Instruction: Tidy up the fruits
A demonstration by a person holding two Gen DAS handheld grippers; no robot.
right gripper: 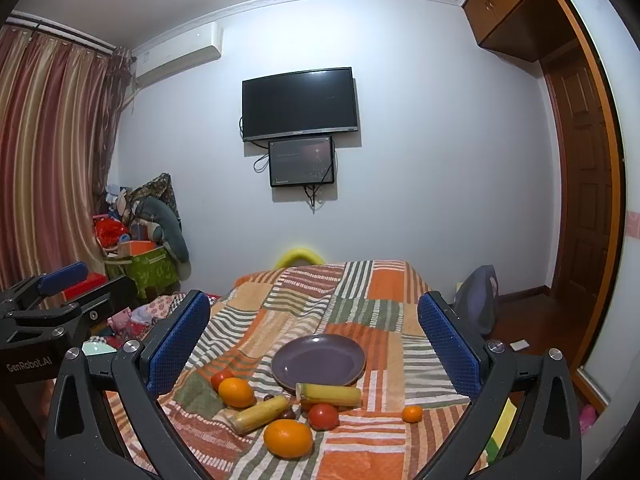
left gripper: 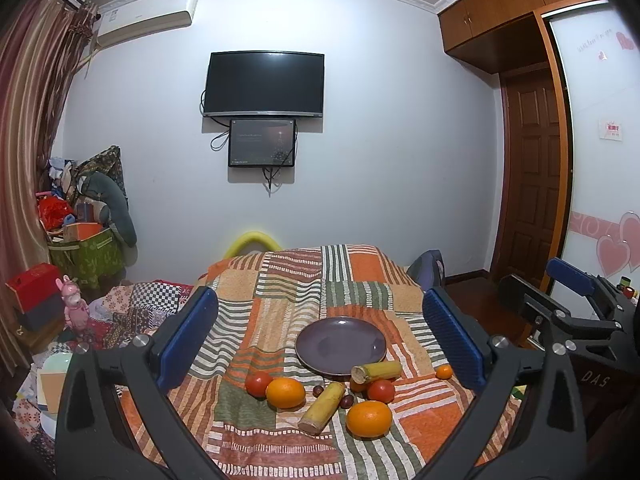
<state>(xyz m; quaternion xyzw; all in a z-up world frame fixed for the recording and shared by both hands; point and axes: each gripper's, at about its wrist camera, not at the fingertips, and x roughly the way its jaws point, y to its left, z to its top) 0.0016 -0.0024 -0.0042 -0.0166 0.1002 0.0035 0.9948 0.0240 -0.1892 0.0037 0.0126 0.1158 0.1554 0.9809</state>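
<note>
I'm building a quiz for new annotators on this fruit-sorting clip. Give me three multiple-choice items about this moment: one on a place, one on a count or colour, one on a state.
1. Where does the small tangerine lie?
A. on the plate
B. alone on the cloth, right of the other fruit
C. between the two sugarcane pieces

2. How many large oranges lie on the patchwork cloth?
A. one
B. two
C. four

3. What is the state of the purple plate?
A. empty
B. holding a tomato
C. turned upside down

Key:
1 B: it sits apart, to the right of the cluster.
2 B: one orange lies by the left tomato, another orange nearest the camera.
3 A: its inner face is bare; one sugarcane piece only meets its front rim.
</note>
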